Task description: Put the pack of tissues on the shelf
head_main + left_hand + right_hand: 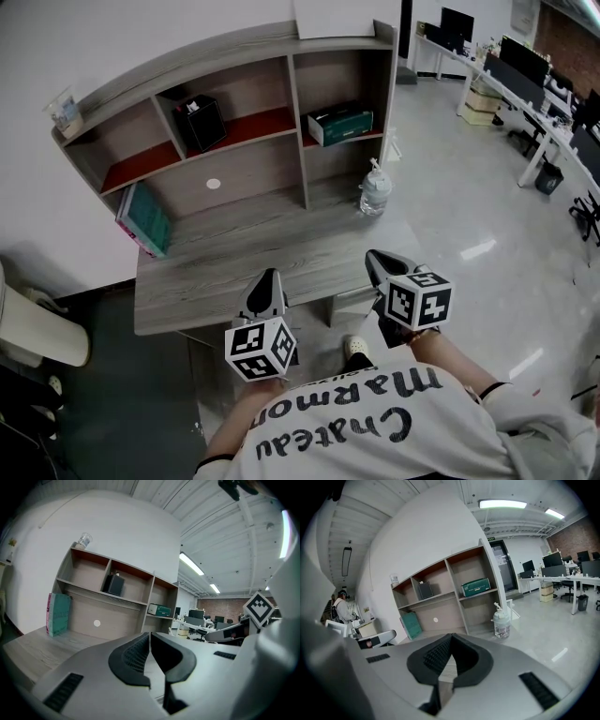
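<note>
A teal soft pack with a pink edge (pixel 143 218) leans upright against the left wall of the wooden shelf unit (pixel 281 141), standing on the desk (pixel 234 262); it also shows in the left gripper view (pixel 58 613) and the right gripper view (pixel 411 624). A green box (pixel 339 125) lies in the right shelf compartment. My left gripper (pixel 269 277) hangs over the desk's front edge, shut and empty (pixel 150 633). My right gripper (pixel 375 255) is at the desk's right front corner, also shut with nothing in it (pixel 451 634).
A black box (pixel 200 122) stands in the middle shelf compartment. A clear plastic bottle (pixel 374 192) sits at the desk's right end, and a cup (pixel 64 111) on the shelf's top left. Office desks with monitors (pixel 525 84) fill the far right.
</note>
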